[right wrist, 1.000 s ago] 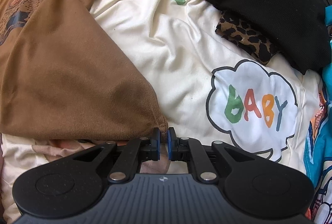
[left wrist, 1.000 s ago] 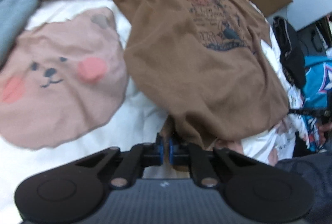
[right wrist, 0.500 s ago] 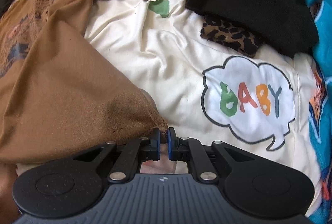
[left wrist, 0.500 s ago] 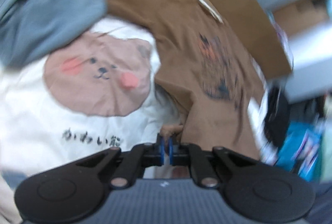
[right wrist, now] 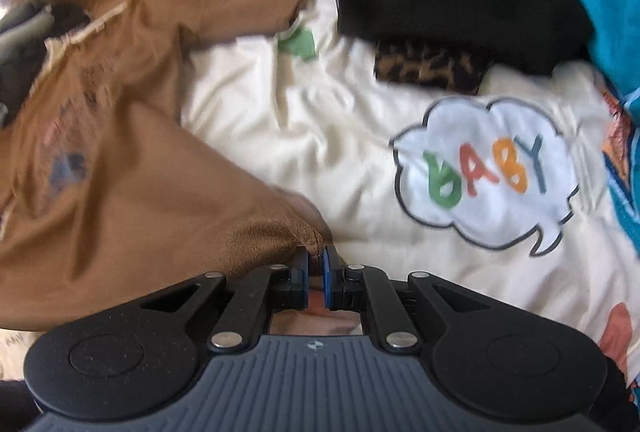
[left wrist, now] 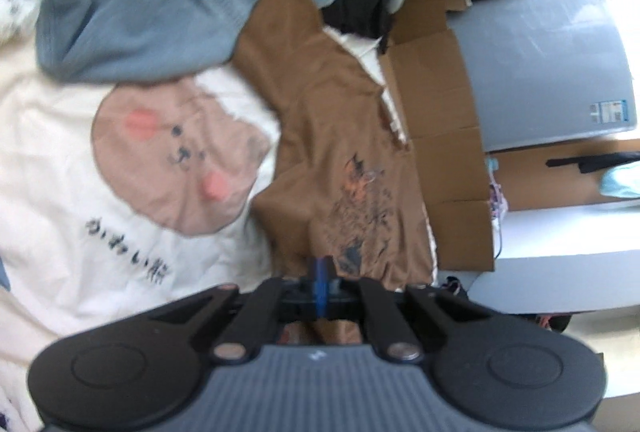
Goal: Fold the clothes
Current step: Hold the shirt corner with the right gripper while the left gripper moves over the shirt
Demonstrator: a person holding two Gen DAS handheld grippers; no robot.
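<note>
**A:** What worries you here?

**B:** The pinch on my right. The right gripper is clenched on one corner of the brown T-shirt, and only a small nub of hem sits between the blue pads. If I pull hard, I judge that corner could slide out and the fold would collapse.

**A:** And the left?

**B:** The left gripper is closed tight too, with brown cloth at its tips. I read it as holding the shirt's other hem corner, though the picture is blurred there. The risk on that side is snagging: the shirt lies along the edge of the cardboard box, and its far end is tucked against the grey-blue garment. Dragging could pull that garment along.

**A:** Where is the shirt overall?

**B:** Spread on the cream bedcover, print side up, between the bear patch and the BABY cloud.

**A:** Your hands?

**B:** Both point downward at the bed, the right more steeply, tips at the near hem.
</note>
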